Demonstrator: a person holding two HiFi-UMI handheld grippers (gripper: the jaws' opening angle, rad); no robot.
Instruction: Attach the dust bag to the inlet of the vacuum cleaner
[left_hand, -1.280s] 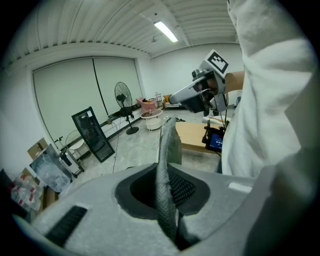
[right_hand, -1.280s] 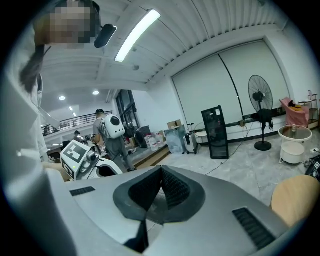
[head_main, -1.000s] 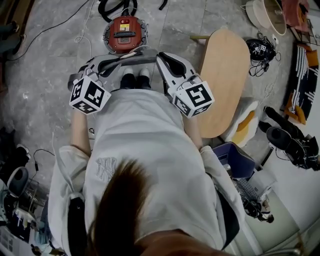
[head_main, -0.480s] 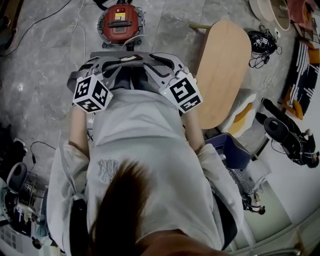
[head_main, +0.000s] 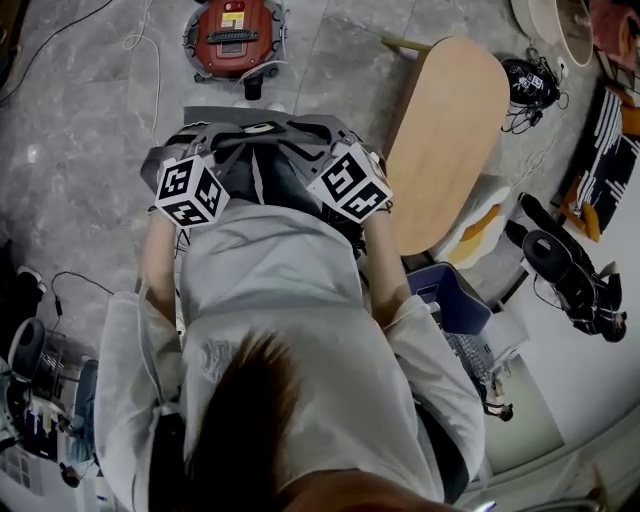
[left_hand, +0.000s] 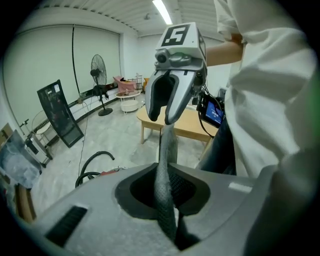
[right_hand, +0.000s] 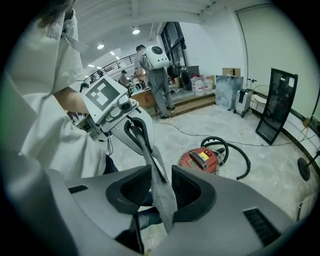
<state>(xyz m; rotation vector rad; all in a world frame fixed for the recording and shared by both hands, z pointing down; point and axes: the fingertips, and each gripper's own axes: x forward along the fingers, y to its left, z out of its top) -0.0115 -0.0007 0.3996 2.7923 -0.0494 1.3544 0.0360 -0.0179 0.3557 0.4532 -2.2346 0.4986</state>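
Two tools: left tool (right_hand: 136, 131), right tool (left_hand: 160, 119); one grey dust bag (right_hand: 161, 192); one red vacuum cleaner (head_main: 232, 35); one standing fan (left_hand: 98, 65)

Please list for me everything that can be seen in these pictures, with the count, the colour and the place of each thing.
vacuum cleaner: one, red, on the floor ahead of the person
hose: one, black, curled beside the vacuum cleaner
table: one, light wood, at the person's right
fan: one, black, standing near the far wall
other person: one, grey clothes, standing far behind
dust bag: one, grey, hanging between the two grippers
left gripper: one, grey, shut on the dust bag
right gripper: one, grey, its jaws have just been opening and stand apart, with the dust bag between them
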